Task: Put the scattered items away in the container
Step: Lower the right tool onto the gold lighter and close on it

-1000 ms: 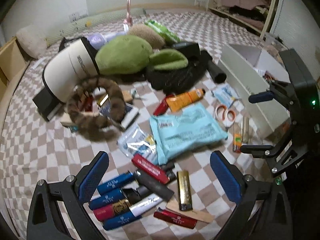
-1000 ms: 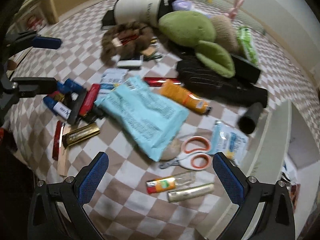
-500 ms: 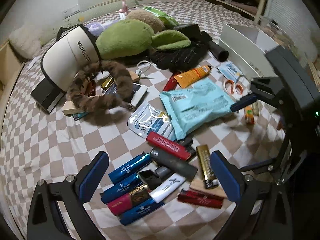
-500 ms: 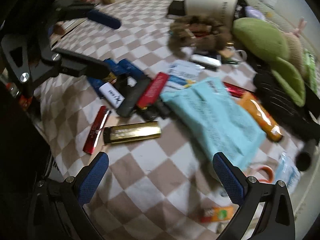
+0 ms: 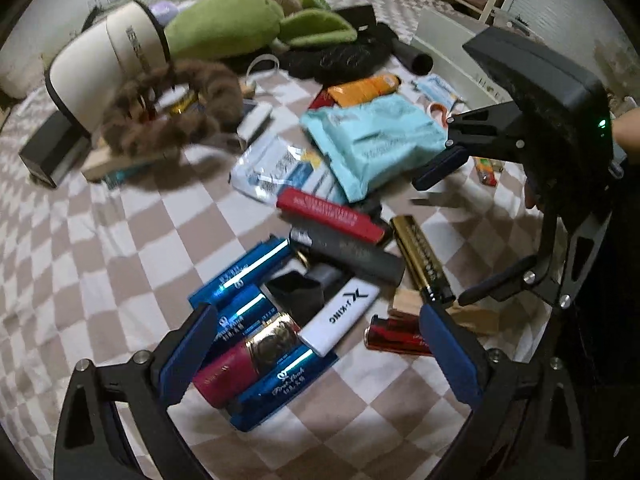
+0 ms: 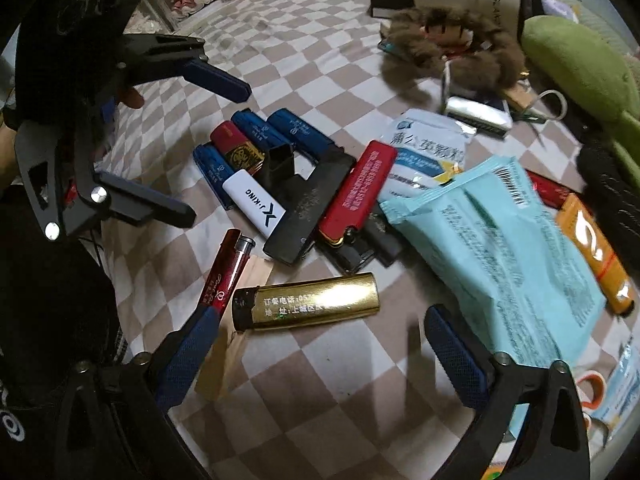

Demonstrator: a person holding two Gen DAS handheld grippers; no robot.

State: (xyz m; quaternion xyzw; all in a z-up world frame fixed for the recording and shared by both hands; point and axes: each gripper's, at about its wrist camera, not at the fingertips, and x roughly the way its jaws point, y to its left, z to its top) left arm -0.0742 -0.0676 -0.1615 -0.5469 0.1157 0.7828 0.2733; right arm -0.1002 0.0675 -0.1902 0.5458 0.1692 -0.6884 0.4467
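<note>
Left wrist view
- Left gripper (image 5: 318, 344): jaws wide but closing; nothing pinched yet, though the lighter cluster sits between the blue pads.
- Target cluster: blue lighter (image 5: 280, 386), maroon lighter (image 5: 236, 364) and white lighter (image 5: 340, 320) lie packed side by side at about 12 o'clock, just ahead of the fingertips.
- Long axis: these lighters run from 7 o'clock to 1 o'clock, slanted across the gap, so the pads would likely meet their long sides at an angle.
- Right gripper (image 5: 452, 224): seen at 2 o'clock, poised over the gold lighter (image 5: 420, 256), which runs 11 to 5 o'clock.
- Container: the white box (image 5: 448, 40) at 1 o'clock, well apart from the lighters, beyond the teal packet (image 5: 372, 144).

Right wrist view
- Right gripper (image 6: 320, 354): jaws wide and closing; nothing gripped.
- Gold lighter (image 6: 308, 300): at 12 o'clock, just ahead of the pads, long axis 9 to 3 o'clock, spanning the gap; a roll of the wrist seems needed to grip its narrow sides.
- Red pen (image 6: 228, 272): beside the left-hand pad at 10 o'clock, touching the gold lighter's cap end.
- Left gripper (image 6: 208, 148): at 10 o'clock above the cluster.
- Nearer hand: right for the gold lighter, left for the cluster.
</note>
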